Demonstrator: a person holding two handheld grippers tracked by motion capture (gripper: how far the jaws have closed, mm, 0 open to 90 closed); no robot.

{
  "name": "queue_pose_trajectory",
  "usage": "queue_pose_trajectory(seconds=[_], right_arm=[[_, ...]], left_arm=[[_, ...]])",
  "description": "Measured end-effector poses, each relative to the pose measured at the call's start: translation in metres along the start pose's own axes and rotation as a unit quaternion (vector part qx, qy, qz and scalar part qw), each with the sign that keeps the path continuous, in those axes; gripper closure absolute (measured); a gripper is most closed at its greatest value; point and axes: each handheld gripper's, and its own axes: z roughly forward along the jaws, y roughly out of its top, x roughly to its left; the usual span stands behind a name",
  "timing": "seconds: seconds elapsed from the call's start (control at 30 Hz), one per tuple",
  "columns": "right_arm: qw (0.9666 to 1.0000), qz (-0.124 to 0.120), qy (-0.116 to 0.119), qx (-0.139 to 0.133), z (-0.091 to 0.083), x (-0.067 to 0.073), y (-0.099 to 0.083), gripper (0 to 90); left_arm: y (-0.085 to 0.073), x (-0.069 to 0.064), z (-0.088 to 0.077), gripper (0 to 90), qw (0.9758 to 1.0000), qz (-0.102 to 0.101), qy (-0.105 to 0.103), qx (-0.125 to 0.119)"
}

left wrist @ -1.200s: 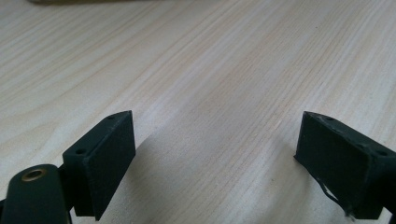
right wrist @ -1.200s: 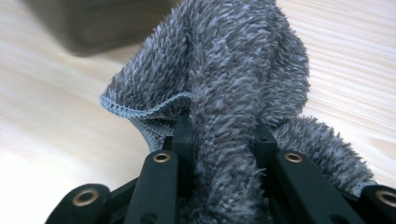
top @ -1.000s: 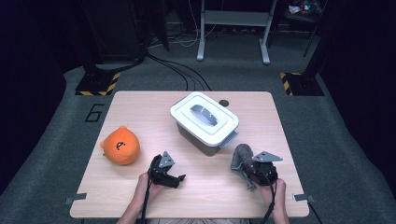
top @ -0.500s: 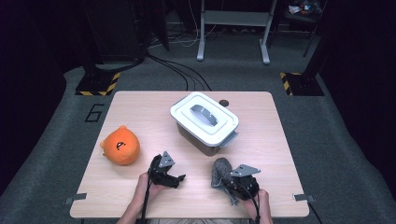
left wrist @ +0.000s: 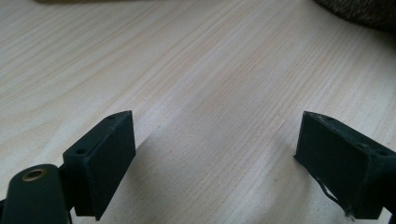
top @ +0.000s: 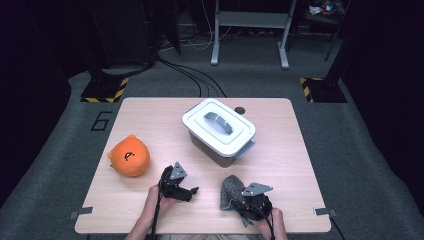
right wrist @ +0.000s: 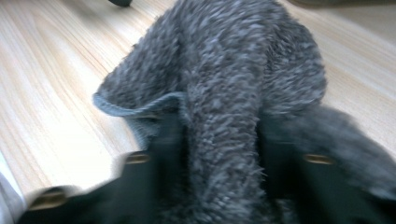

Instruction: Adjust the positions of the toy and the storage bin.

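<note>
Watching the right gripper (top: 239, 204) at the near edge of the table (top: 280, 150): its jaws have just been opening, and a grey fuzzy sock (top: 231, 191) stands between them, its fold rising up the middle of the right gripper view (right wrist: 224, 107). That picture is blurred, so I cannot tell whether the pads still press on the fabric. I call it loosened, not clamped.

Left gripper (top: 186, 191) hovers low over bare wood, jaws wide apart, nothing between them (left wrist: 212, 154).

Risks, as I judge them:
- Fuzzy pile may snag on a pad and drag along when the right hand lifts away.
- Sock sits close to the near table edge; a tug could pull it off.
- Loose fold may flop over into a heap that is harder to regrip.

View differences:
- High view gives the layout: white lidded box (top: 218, 131) mid-table, orange plush toy (top: 129, 156) well to the left, sock near the box's front corner but apart from it.
- Right gripper view gives the sock's knit cuff edge (right wrist: 140, 108), unreadable from above.
- Left gripper view catches a corner of the sock (left wrist: 359, 11) at top right.
</note>
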Motion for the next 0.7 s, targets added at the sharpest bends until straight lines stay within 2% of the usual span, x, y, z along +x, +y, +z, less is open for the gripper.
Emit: queue_pose_trajectory(seconds=[0.07,0.13,0.23,0.43,0.67,0.7], right_arm=[[1.0000,-0.001,0.003,-0.004,-0.002,-0.001,0.000,32.9],[0.9998,0.008,0.011,-0.014,-0.005,-0.002,0.001,22.1],[0.9995,0.017,0.008,-0.027,-0.011,-0.007,0.001,14.5],[0.9986,0.033,-0.002,-0.041,-0.023,-0.023,0.003,12.1],[0.9968,0.047,-0.028,-0.059,-0.034,-0.045,0.008,10.8],[0.9960,0.055,-0.034,-0.062,-0.035,-0.049,0.008,10.8]], left_arm=[[0.000,0.000,0.000,11.6,1.0000,0.000,0.000,0.000],[0.000,0.000,0.000,11.7,1.0000,0.000,0.000,0.001],[0.000,0.000,0.000,11.6,1.0000,0.000,0.000,0.000],[0.000,0.000,0.000,11.6,1.0000,0.000,0.000,0.000],[0.000,0.000,0.000,11.6,1.0000,-0.001,0.000,0.001],[0.000,0.000,0.000,11.6,1.0000,0.000,0.000,0.001]])
